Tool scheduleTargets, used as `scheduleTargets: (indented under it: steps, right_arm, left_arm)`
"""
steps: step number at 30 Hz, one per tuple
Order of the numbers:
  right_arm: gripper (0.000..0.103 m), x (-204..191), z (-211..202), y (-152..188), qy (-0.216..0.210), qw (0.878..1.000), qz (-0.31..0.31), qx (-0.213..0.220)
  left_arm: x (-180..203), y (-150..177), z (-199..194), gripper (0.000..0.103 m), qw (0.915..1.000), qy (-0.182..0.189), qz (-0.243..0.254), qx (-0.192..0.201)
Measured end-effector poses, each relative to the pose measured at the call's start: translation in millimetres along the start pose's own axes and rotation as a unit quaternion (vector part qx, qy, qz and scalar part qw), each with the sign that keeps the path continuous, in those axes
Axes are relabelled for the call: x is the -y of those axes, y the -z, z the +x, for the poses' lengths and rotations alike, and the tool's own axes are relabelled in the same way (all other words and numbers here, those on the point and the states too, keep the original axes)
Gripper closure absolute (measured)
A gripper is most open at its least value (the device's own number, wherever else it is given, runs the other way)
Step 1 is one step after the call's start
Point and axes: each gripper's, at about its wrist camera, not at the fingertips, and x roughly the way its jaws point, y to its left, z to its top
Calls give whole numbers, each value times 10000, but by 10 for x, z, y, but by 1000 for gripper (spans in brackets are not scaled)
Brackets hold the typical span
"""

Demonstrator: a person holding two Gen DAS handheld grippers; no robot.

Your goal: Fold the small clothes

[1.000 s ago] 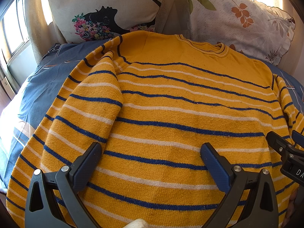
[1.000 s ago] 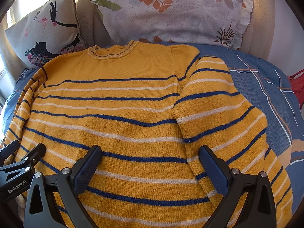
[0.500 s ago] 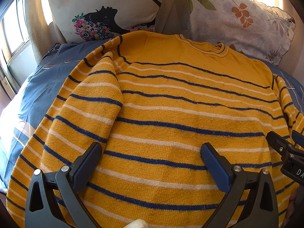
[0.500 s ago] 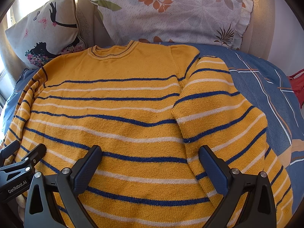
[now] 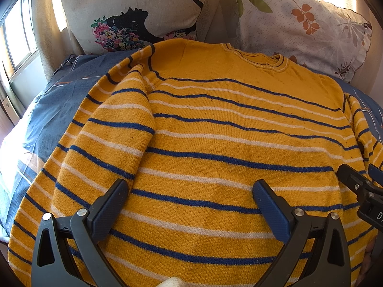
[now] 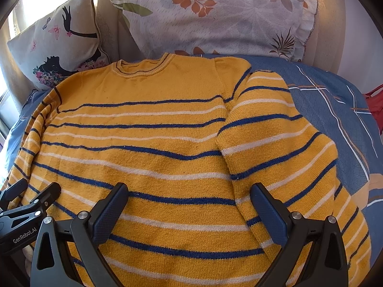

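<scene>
A yellow sweater (image 5: pixel 215 124) with blue and white stripes lies flat on the bed, collar away from me; it also shows in the right wrist view (image 6: pixel 153 138). Its left sleeve (image 5: pixel 105 141) and right sleeve (image 6: pixel 282 143) lie along its sides. My left gripper (image 5: pixel 190 191) is open and empty, hovering over the lower left part of the sweater. My right gripper (image 6: pixel 188 192) is open and empty over the lower right part, near the seam of the right sleeve. Each gripper shows at the edge of the other's view.
A blue patterned bedsheet (image 6: pixel 335 105) covers the bed. A cushion with a black silhouette (image 5: pixel 134 12) and a leaf-print pillow (image 6: pixel 215 16) lean at the head. A window (image 5: pixel 16 40) is at the left. Something red (image 6: pixel 375 105) lies at the right edge.
</scene>
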Motion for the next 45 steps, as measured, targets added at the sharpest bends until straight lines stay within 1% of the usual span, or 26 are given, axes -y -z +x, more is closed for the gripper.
scheduleTargets:
  steps: [2, 3, 14, 22, 25, 28, 31, 34, 35, 38, 40, 43, 45]
  right_arm:
    - [0, 7, -5, 10, -15, 10000, 18, 13]
    - [0, 6, -7, 10, -23, 10000, 23, 18]
    - [0, 37, -32, 27, -127, 9998, 110, 84]
    - [0, 33, -35, 27, -138, 9998, 117, 89]
    - [0, 36, -34, 25, -122, 9998, 101, 81]
    - [0, 25, -36, 27, -95, 9999, 80, 68]
    - [0, 27, -32, 28, -89, 9999, 56, 54]
    - [0, 45, -36, 21, -153, 9998, 71, 71]
    - [0, 71, -53, 21, -251, 9996, 117, 103]
    - [0, 246, -212, 47, -798, 9955, 432, 287]
    - [1, 406, -375, 101, -988, 9918, 718, 367]
    - [1, 750, -711, 236, -1073, 9863, 1123, 547]
    - [1, 1035, -981, 360, -829, 9849, 1333, 736]
  left_arm:
    - [-4, 4, -18, 0, 10000, -5, 6, -10]
    - [9, 9, 166, 0, 10000, -9, 11, -13]
    - [6, -40, 187, 0, 9997, -14, 87, -222]
    - [15, -39, 179, 0, 9998, -22, 88, -177]
    - [-14, -37, 149, 0, 9999, 15, 27, -117]
    - [-127, -20, 6, 5, 9997, 34, -235, -13]
    - [-242, 4, -242, 5, 9987, 48, -443, 235]
    - [-291, 14, -508, 5, 9977, -84, -412, 537]
    - [-294, 23, -593, 5, 9974, -81, -374, 614]
    - [-289, 38, -781, 5, 9967, 36, -265, 764]
    - [-277, 49, -849, 5, 9963, 146, -223, 811]
    - [-268, 66, -881, 5, 9960, 334, -224, 793]
    - [-257, 93, -880, 5, 9957, 401, -227, 798]
